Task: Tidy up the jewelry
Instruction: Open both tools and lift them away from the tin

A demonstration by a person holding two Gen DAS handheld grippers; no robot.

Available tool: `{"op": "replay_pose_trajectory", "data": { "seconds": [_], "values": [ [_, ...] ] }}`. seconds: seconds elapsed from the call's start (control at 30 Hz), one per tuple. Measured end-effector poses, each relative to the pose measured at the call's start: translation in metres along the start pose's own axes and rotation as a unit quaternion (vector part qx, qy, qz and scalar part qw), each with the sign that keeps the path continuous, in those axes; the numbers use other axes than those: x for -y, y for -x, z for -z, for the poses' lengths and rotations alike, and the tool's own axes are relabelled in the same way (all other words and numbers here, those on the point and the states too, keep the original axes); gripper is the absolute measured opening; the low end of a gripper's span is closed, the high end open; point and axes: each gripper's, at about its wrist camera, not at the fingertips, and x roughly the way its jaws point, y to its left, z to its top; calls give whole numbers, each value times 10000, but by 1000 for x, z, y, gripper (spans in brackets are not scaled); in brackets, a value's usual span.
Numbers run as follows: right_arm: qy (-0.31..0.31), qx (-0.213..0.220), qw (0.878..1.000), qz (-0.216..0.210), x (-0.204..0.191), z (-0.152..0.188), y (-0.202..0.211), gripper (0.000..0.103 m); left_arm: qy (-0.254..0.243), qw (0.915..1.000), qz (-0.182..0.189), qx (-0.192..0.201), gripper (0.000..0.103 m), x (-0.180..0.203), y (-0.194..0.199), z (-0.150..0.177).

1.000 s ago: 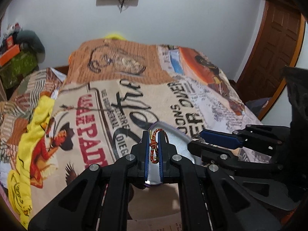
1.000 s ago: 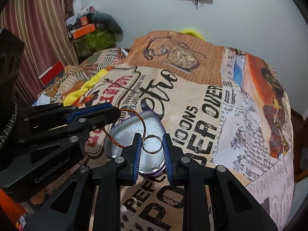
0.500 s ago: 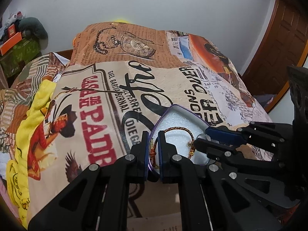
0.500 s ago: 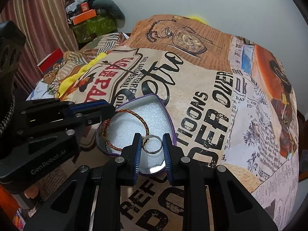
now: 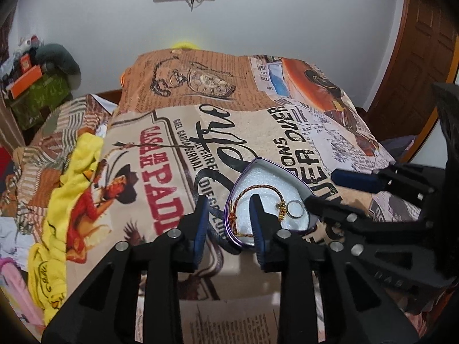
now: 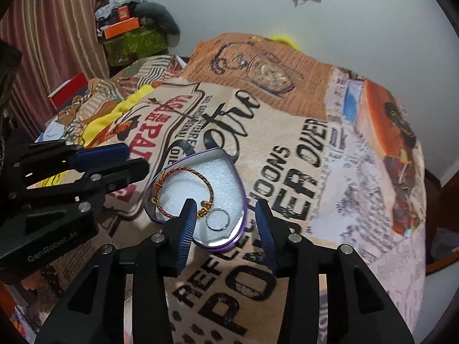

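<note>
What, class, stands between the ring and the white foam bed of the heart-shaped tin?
Nothing visible does. The ring already lies on the foam inside the heart-shaped tin, beside the braided bracelet. Both tongs are opening: the right tongs straddle the ring without pressing it, and the left tongs stand clear.

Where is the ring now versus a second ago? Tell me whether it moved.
Yes. The ring went from between the right gripper pads down onto the white foam in the heart-shaped box, beside the bracelet.
</note>
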Motion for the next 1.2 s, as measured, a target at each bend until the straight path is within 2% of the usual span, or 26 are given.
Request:
{"op": "replay_pose_trajectory", "data": {
  "seconds": [0.1,0.27,0.4,0.63,0.9,1.2],
  "values": [
    [-33,121,9999,78,1,2,16,39,-74,9999,-18,72,34,5,14,2],
    [-67,330,9992,231,-1,6,43,39,-214,9995,-56,214,36,17,40,6],
    [-129,519,9981,289,-3,12,66,39,-263,9991,-47,344,43,26,62,12],
    [-264,757,9963,322,-8,30,101,39,-298,9987,9,424,43,36,92,25],
    [-399,909,9942,424,-14,55,130,39,-327,9990,67,295,44,44,109,50],
    [-475,781,9948,457,-20,85,135,39,-378,9990,214,35,44,49,114,80]
  ]
}}
